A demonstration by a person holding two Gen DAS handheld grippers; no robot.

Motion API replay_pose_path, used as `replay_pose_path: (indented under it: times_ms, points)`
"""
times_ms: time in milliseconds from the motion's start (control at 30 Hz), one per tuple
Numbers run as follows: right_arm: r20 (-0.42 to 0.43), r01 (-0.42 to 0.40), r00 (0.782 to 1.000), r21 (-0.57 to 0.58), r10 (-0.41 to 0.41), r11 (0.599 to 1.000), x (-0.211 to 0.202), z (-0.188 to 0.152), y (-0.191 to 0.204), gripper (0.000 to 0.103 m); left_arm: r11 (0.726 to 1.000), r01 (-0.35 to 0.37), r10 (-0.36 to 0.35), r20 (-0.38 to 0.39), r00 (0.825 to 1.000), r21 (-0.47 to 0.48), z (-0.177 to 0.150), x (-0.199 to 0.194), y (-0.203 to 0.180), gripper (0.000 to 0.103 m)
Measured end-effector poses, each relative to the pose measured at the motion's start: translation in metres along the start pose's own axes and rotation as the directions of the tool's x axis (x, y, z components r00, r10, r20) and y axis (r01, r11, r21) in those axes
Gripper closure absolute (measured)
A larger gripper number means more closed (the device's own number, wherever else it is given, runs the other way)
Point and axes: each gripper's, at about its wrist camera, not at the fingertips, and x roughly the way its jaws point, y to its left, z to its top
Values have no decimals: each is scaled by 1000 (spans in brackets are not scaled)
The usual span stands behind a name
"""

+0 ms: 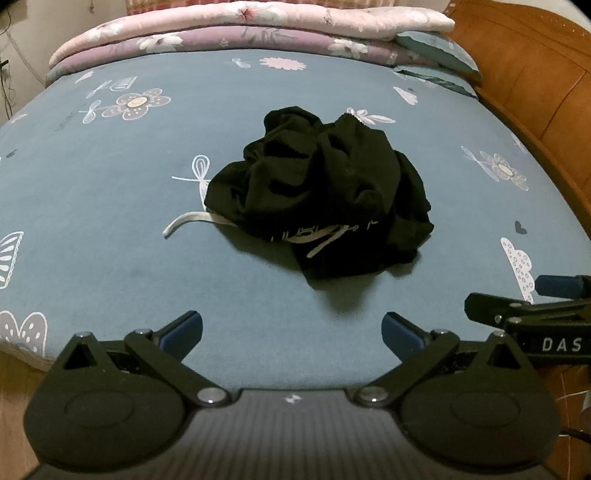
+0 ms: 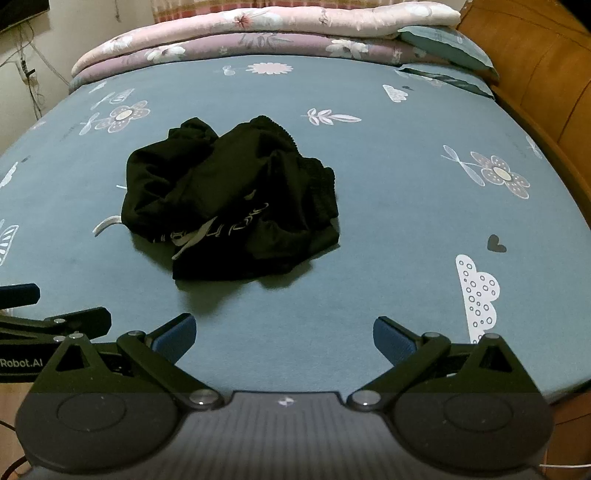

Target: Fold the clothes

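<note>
A black garment (image 1: pixel 321 192) is seen crumpled in a heap on the blue flowered bed sheet (image 1: pixel 110 192), near the middle of the bed. No clear long axis can be made out in the heap; it is only slightly wider across than deep, and its lowest flap is turned toward the cameras. Pale lettering (image 2: pixel 225 229) runs across the near side, and a white drawstring (image 1: pixel 188 221) trails out to the left of the pile onto the sheet.

The left gripper (image 1: pixel 291 328) is held above the near edge of the bed with its jaws spread wide and nothing between them; the right gripper (image 2: pixel 284 334) is held the same way, jaws wide apart and empty. Both are well short of the garment.

In the left wrist view the garment lies straight ahead, and part of the right gripper is caught at the right border. In the right wrist view the garment is set off to the left, more bare sheet is shown to its right, and the left gripper's side is seen at the left border.

Open sheet surrounds the heap on every side. Folded quilts (image 1: pixel 240 26) are stacked along the far edge, a pillow (image 2: pixel 447 44) lies at the far right, and a wooden headboard (image 2: pixel 535 85) bounds the right side.
</note>
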Motion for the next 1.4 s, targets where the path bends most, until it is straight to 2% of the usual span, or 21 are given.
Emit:
replay_pose_path:
  times_ms: [1400]
  points:
    - [-12, 17, 1000, 5, -17, 1000, 18, 5, -7, 0, 1000, -9, 9, -33, 999, -8, 8, 19, 1, 1]
